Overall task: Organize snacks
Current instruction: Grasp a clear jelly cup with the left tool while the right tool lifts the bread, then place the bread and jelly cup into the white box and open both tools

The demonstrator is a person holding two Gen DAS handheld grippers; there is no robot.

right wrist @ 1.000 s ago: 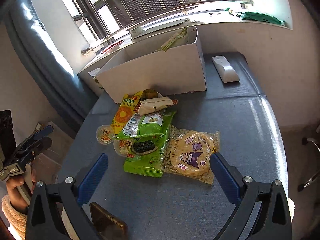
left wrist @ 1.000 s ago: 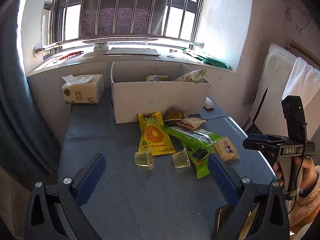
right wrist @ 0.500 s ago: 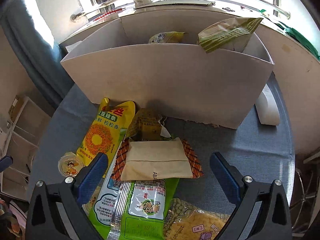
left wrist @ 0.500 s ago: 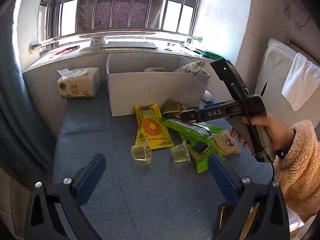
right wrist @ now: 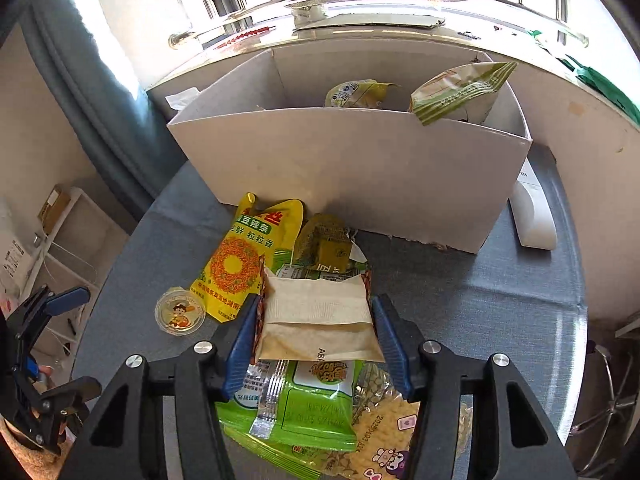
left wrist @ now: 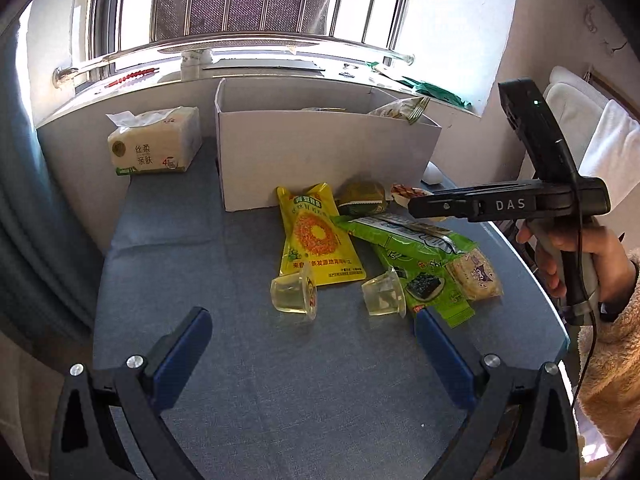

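Your right gripper (right wrist: 314, 334) is closing its blue pads around the beige snack packet (right wrist: 316, 322) at lower centre of the right wrist view; the pads look to touch its side edges. That packet lies atop the green seaweed bag (right wrist: 304, 404), below the white box (right wrist: 360, 168). Your left gripper (left wrist: 312, 344) stands wide open and empty, low over the blue table (left wrist: 180, 240)

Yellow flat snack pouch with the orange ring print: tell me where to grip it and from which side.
Take the yellow flat snack pouch by its bare long edge on the side away from the green packets, coming from above. It lies flat on the blue table, its top end by the white cardboard box, and a clear jelly cup sits against its bottom end.
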